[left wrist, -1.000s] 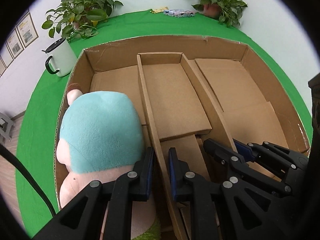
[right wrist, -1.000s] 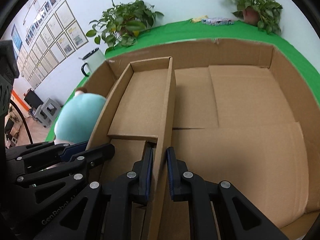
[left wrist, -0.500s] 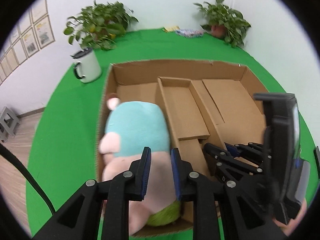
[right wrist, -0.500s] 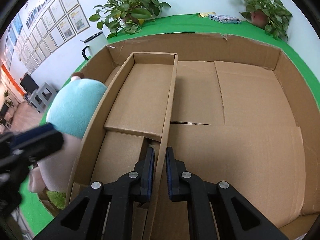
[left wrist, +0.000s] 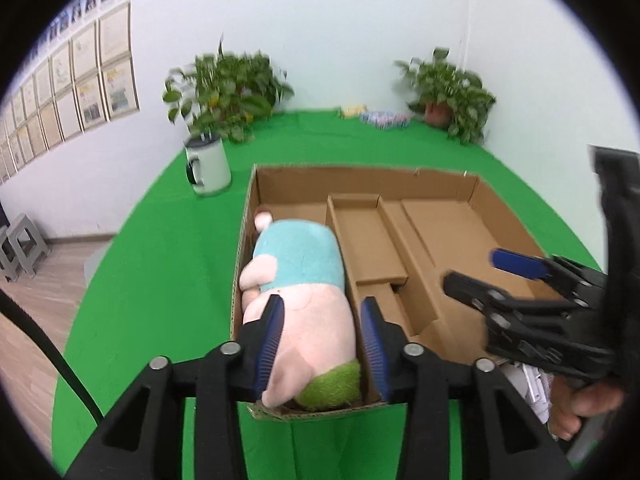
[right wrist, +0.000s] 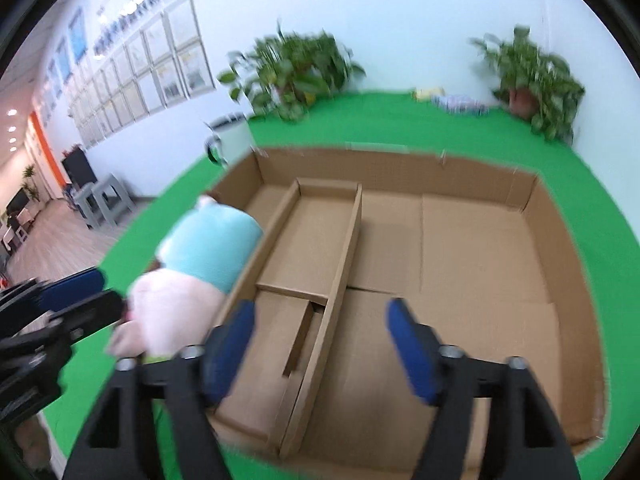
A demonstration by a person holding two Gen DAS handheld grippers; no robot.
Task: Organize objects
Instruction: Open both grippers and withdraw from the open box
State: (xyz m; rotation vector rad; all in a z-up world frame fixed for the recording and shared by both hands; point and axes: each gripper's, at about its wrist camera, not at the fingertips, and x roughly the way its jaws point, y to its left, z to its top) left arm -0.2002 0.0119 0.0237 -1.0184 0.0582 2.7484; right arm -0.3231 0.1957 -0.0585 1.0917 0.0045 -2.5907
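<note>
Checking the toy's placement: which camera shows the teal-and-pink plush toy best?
The left wrist view: the teal-and-pink plush toy lies sharp and nearly whole in the brown cardboard box's left compartment. The right wrist view shows it blurred at the side.

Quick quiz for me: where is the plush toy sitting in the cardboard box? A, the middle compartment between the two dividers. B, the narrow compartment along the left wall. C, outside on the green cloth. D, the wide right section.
B: the plush toy lies lengthwise in the narrow strip between the cardboard box's left wall and the first divider; the middle and right sections hold nothing.
</note>
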